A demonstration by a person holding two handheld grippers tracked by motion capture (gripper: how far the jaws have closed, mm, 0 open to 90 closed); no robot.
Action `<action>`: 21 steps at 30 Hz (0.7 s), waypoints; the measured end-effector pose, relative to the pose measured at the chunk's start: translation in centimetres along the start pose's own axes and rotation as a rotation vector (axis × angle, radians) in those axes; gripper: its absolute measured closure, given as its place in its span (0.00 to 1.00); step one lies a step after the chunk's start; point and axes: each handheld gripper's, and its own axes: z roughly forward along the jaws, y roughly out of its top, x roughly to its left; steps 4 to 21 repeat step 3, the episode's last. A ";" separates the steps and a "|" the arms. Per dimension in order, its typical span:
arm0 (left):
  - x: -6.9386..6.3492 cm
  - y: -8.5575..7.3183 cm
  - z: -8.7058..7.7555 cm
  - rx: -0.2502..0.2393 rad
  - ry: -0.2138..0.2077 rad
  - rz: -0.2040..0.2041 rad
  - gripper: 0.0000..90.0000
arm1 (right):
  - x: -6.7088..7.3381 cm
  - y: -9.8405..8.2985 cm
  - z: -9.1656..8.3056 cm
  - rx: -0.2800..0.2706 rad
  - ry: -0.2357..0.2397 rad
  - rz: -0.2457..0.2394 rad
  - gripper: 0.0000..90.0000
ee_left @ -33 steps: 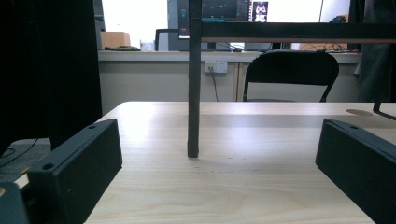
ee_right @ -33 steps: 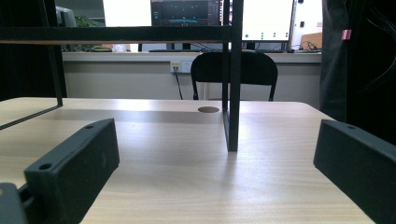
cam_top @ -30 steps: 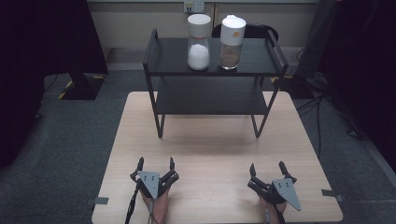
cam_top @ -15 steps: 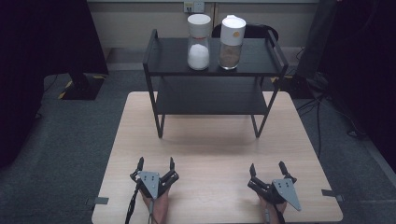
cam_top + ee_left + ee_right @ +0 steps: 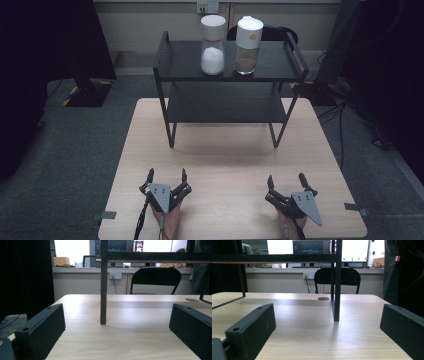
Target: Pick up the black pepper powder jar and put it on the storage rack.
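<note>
Two clear jars with white lids stand on the top shelf of a black two-tier rack (image 5: 180, 55): one holds white powder (image 5: 212, 46), the other brown grains (image 5: 248, 47). The rack stands at the far half of a light wooden table (image 5: 230, 160). My left gripper (image 5: 167, 174) rests near the table's front edge at the left, open and holding nothing. My right gripper (image 5: 286, 179) rests at the front right, also open and holding nothing. A front rack leg (image 5: 103, 290) rises ahead between the jaws in the left gripper view; another leg (image 5: 336, 282) stands ahead in the right gripper view.
The rack's lower shelf (image 5: 225, 102) is bare. A black chair (image 5: 156, 280) stands behind the table, with a counter and monitors (image 5: 312, 246) beyond. Dark curtains (image 5: 45, 55) hang at the left and right. Grey carpet (image 5: 75, 150) surrounds the table.
</note>
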 end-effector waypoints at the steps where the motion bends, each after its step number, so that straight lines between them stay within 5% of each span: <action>1: 0.0 0.0 0.0 0.000 0.000 0.000 0.00 | 0.0 0.0 0.0 0.000 0.000 0.000 0.00; 21: 0.0 0.0 0.0 0.000 0.002 -0.002 0.00 | 0.0 0.0 0.0 0.000 0.000 0.000 0.00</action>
